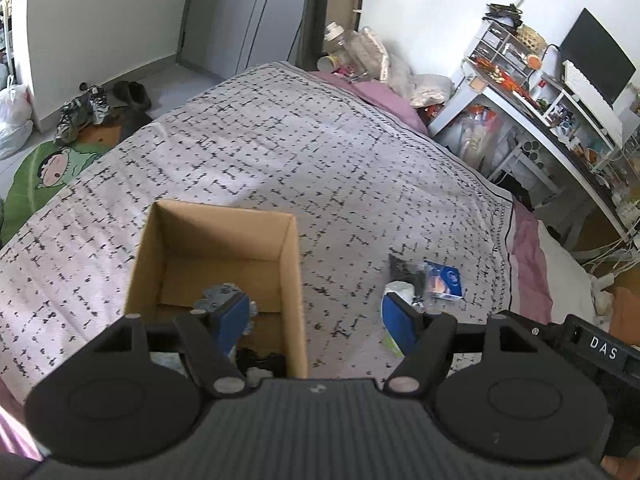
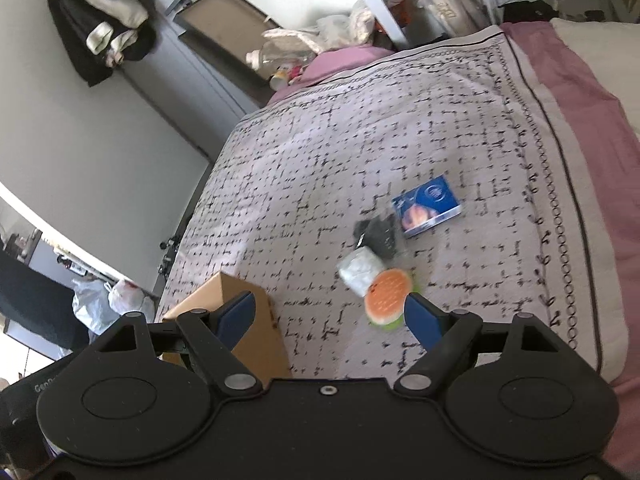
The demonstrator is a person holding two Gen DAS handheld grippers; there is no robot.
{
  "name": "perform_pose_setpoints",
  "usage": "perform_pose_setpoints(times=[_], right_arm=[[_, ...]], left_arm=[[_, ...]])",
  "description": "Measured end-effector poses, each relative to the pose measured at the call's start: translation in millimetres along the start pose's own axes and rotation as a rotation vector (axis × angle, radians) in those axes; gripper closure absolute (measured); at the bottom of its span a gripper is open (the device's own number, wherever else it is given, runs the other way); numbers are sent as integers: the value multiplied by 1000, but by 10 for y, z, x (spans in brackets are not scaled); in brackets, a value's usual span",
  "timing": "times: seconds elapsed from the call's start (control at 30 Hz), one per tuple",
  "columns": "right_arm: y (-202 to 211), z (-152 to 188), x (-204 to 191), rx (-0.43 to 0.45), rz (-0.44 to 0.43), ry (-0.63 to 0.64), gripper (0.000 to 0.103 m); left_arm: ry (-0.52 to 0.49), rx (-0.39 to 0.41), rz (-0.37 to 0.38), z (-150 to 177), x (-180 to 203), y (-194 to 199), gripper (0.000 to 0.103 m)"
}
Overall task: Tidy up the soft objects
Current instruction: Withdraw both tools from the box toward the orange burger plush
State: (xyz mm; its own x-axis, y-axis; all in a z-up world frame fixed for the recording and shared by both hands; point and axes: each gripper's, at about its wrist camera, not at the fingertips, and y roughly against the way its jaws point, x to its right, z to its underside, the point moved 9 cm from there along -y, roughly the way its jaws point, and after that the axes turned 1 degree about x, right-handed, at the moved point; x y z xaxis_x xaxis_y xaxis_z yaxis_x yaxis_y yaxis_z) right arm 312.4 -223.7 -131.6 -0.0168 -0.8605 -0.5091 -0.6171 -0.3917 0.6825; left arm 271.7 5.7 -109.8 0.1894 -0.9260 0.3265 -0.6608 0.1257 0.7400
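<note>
Left wrist view, left to right: a cardboard box (image 1: 216, 264) is standing open on the patterned bedspread (image 1: 280, 152), with a grey soft item (image 1: 218, 294) lying inside it near the close wall. The left tongs (image 1: 316, 316) are hovering released, nothing between the blue pads (image 1: 232, 316); one pad is showing over the box interior, the other beside a white wrapped bundle (image 1: 400, 290). Just beyond that bundle a dark soft item (image 1: 406, 270) and a blue packet (image 1: 444, 280) are lying together on the bedspread, apart from the box.

Right wrist view, left to right: the cardboard box (image 2: 248, 320) is sitting at the near left, partly behind one pad. The right tongs (image 2: 330, 320) are hanging released and empty above the bedspread (image 2: 400, 120). An orange-and-green round sponge (image 2: 388, 294) is lying just beside the right-hand pad (image 2: 422, 320), touching the white wrapped bundle (image 2: 362, 270); the dark soft item (image 2: 378, 234) and blue packet (image 2: 428, 204) are lying farther off
</note>
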Motion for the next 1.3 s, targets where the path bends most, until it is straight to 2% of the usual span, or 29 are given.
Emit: perform_pose_setpoints(times=[0.5, 0.63, 0.77, 0.93, 1.1, 1.3], right_arm=[[-129, -96, 465, 5, -27, -153, 25], [-263, -79, 611, -30, -37, -233, 35], [-427, -80, 776, -64, -50, -320, 38], [-608, -43, 838, -107, -51, -343, 44], [-755, -20, 940, -136, -27, -370, 44], [-968, 36, 1036, -190, -39, -421, 44]], left_arm=[[-27, -17, 26, 114, 551, -362, 31], [-27, -23, 35, 140, 653, -515, 31], [-31, -24, 48, 158, 759, -678, 32], [-39, -63, 58, 232, 869, -956, 35], [-30, -95, 51, 310, 893, -1229, 35], [-7, -124, 52, 363, 887, -1545, 36]])
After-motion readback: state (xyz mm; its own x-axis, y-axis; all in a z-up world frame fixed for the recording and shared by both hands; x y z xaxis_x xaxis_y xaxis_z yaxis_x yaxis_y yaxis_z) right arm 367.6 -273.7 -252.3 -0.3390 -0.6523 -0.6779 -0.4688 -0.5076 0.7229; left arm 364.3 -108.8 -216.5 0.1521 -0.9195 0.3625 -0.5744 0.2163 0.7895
